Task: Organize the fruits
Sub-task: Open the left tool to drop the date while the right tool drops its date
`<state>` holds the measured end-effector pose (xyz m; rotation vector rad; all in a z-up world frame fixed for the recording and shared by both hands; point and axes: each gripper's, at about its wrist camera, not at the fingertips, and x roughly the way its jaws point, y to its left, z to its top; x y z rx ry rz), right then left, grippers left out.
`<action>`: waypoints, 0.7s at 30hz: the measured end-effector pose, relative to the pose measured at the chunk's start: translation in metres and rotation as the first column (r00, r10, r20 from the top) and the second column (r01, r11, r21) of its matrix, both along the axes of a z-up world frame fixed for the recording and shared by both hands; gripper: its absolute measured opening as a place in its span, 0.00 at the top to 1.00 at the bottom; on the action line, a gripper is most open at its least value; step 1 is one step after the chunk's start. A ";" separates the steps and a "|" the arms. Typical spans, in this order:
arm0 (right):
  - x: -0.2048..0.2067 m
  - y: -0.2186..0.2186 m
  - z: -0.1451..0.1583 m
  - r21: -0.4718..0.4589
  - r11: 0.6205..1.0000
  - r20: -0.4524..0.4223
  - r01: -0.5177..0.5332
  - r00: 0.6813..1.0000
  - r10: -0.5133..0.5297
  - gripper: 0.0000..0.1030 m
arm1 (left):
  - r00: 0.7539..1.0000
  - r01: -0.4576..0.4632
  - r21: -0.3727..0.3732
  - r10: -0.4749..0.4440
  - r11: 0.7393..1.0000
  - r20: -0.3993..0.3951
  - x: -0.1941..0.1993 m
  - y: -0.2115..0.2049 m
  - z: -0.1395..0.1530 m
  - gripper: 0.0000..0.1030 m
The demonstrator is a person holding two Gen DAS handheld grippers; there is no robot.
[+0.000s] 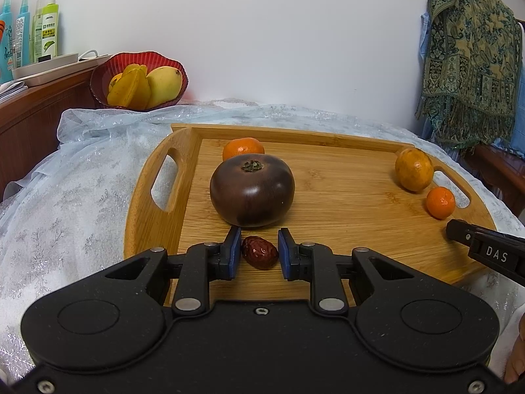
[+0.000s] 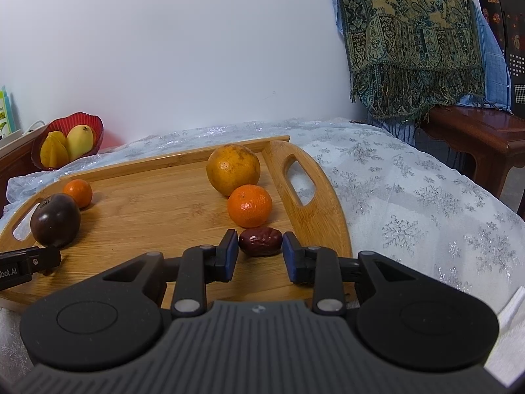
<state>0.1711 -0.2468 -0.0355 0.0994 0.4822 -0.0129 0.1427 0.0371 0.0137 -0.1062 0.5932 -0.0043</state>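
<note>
Both claws are straddling red dates on the wooden tray, the left claw spread around one date and the right claw around another date, so each should be closing gently, centred, avoiding nudging neighbouring fruit.

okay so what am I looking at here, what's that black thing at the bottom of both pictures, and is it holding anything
Those are two hand-held grippers, one per hand, each carrying a camera that looks along its fingers. The left gripper straddles a wrinkled dark red date lying on the oval bamboo tray, behind it a large dark purple round fruit. The right gripper straddles a second dried red date, near a small orange mandarin. Both sets of jaws stand open, so nothing is held. A red bowl of yellow fruit sits behind.
</note>
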 end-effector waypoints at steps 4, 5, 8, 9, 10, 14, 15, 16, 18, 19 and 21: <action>0.000 0.000 0.000 0.002 1.000 -0.002 -0.001 1.000 0.001 0.63 | 1.000 0.000 0.000 0.000 1.000 0.001 0.000 0.000 0.000 0.78; 0.000 0.000 -0.001 0.002 1.000 -0.002 0.000 1.000 0.000 0.63 | 1.000 0.000 0.000 0.000 1.000 0.001 0.000 0.000 0.000 0.78; -0.001 0.000 -0.001 0.003 1.000 -0.001 0.001 1.000 -0.001 0.63 | 1.000 0.001 -0.001 -0.001 1.000 0.001 -0.001 0.000 -0.001 0.78; -0.001 0.000 -0.001 0.004 1.000 -0.001 0.001 1.000 -0.001 0.63 | 1.000 0.001 0.000 -0.001 1.000 0.001 -0.001 0.000 -0.001 0.78; -0.001 0.000 -0.001 0.005 1.000 0.000 0.001 1.000 -0.001 0.63 | 1.000 0.001 -0.001 -0.001 1.000 0.001 -0.001 0.000 0.000 0.78; -0.002 -0.001 -0.001 0.005 1.000 0.003 0.001 1.000 -0.001 0.60 | 1.000 0.002 0.000 -0.002 1.000 0.004 -0.002 0.000 -0.001 0.69; -0.002 -0.001 -0.001 0.005 1.000 0.004 0.001 1.000 -0.001 0.58 | 1.000 0.003 0.002 -0.003 1.000 0.006 -0.002 0.000 -0.001 0.67; -0.003 -0.001 -0.001 0.006 1.000 0.005 0.002 1.000 -0.002 0.55 | 1.000 0.004 0.005 -0.004 1.000 0.008 -0.003 -0.001 0.000 0.66; -0.003 -0.001 0.000 0.007 1.000 0.007 0.001 1.000 -0.002 0.50 | 1.000 0.009 0.008 -0.009 1.000 0.012 -0.004 -0.001 0.000 0.64; -0.003 -0.001 0.000 0.007 1.000 0.008 0.002 1.000 -0.002 0.48 | 1.000 0.012 0.009 -0.012 1.000 0.014 -0.006 -0.001 0.001 0.63; -0.004 -0.001 0.000 0.007 1.000 0.009 0.002 1.000 -0.002 0.46 | 1.000 0.016 0.012 -0.016 1.000 0.017 -0.007 -0.002 0.001 0.59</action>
